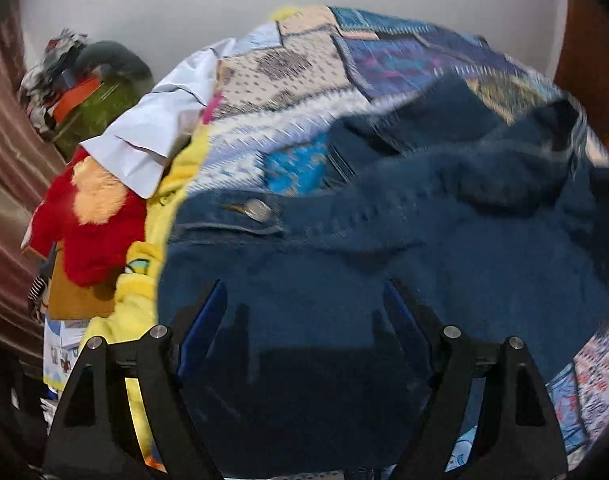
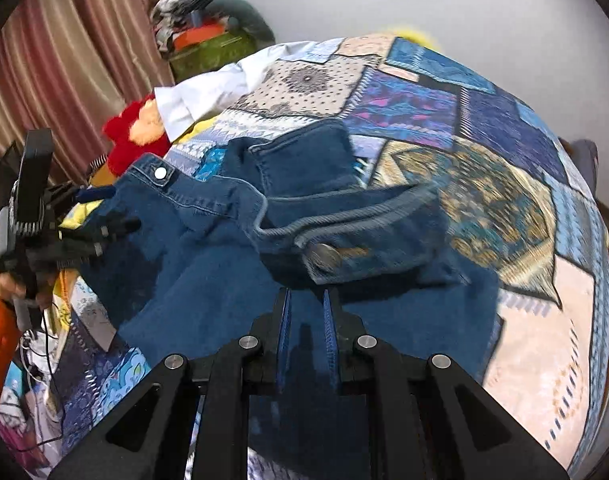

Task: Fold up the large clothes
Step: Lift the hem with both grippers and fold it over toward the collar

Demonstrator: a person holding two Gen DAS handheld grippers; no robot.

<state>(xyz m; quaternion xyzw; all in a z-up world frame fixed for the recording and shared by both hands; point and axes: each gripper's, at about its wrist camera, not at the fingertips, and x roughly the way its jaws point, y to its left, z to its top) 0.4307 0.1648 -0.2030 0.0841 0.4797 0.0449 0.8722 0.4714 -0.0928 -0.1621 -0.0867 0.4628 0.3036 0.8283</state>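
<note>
Left gripper (image 1: 304, 300) spread wide above the jeans (image 1: 344, 280), nothing between its blue pads (image 1: 208, 320). Right gripper (image 2: 306, 308) nearly closed, a narrow gap left, and whether denim sits in it I can't tell. The jeans lie crumpled on the patchwork bedspread (image 2: 484, 200), waistband folded over, metal button (image 2: 324, 258) showing, lower legs cut off. Beyond the jeans, a white shirt (image 2: 208, 96) lies beside a red plush toy (image 2: 132, 132).

A home bedroom: a bed under a patchwork bedspread (image 2: 484, 152), striped curtains (image 2: 64, 52) at upper left, a red plush toy (image 1: 92, 216) beside it.
</note>
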